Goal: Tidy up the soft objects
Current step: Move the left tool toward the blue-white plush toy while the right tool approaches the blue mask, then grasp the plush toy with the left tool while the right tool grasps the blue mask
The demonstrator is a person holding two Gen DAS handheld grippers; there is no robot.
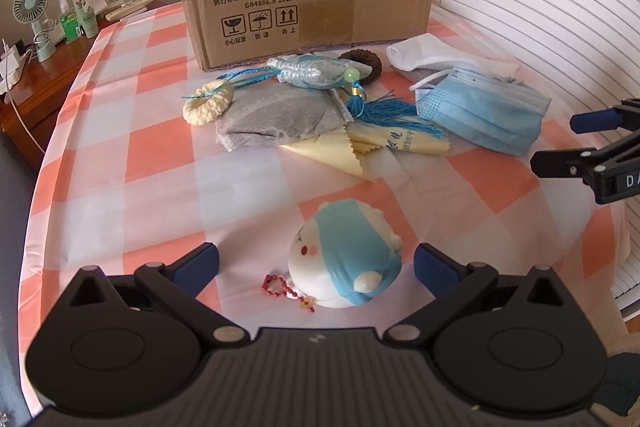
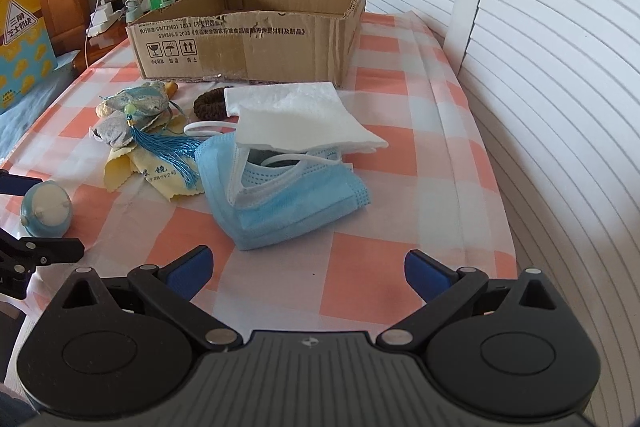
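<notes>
Left gripper (image 1: 316,263), jaws wide, has plush toy (image 1: 346,257) lying right btwn its fingertips w/ box (image 1: 304,15) well ahead; right gripper (image 2: 308,267) also wide, farther off.

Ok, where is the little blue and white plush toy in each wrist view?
Left wrist view: the plush toy lies at bottom centre on the checked cloth, between the open left gripper fingers.
Right wrist view: the same toy sits at the far left edge, beside the left gripper's fingers.
Shared landmark: the cardboard box stands at the back of the table in both.
</notes>
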